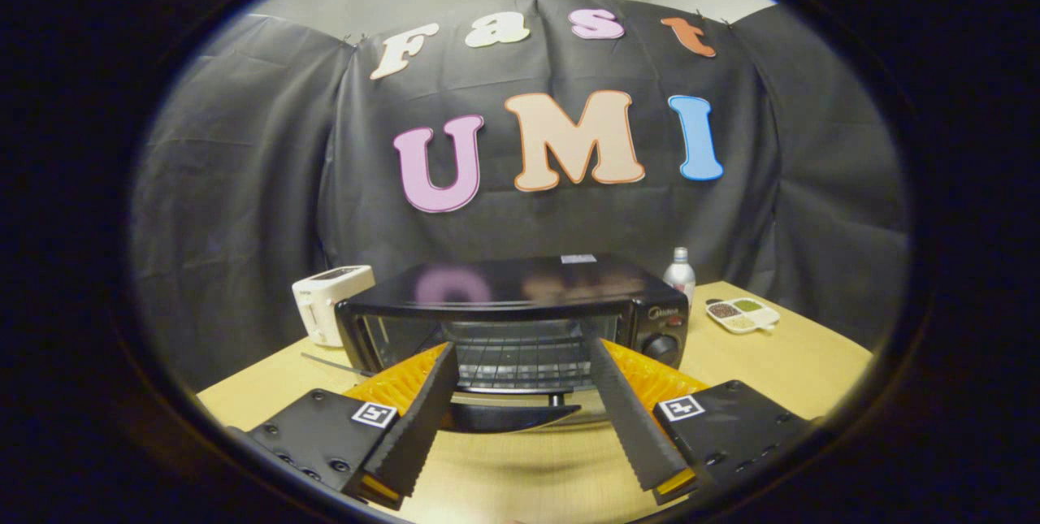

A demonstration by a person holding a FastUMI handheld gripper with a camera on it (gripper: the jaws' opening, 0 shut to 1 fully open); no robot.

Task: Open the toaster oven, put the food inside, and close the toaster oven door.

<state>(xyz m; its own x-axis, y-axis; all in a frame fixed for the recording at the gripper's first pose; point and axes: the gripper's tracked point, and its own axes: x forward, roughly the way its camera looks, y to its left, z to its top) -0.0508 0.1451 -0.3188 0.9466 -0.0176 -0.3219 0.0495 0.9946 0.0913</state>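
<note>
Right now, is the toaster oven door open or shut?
Open. The toaster oven has its door folded down flat toward the fingers, baring the wire rack. The gripper is open, holding nothing.

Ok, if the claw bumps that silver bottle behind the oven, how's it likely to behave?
The small silver bottle with a white cap stands upright, tall and narrow, so it would probably tip easily, then roll on the smooth wooden table. Its shiny surface may be slippery to pinch. It stands beyond the black toaster oven; the open claw holds nothing.
</note>
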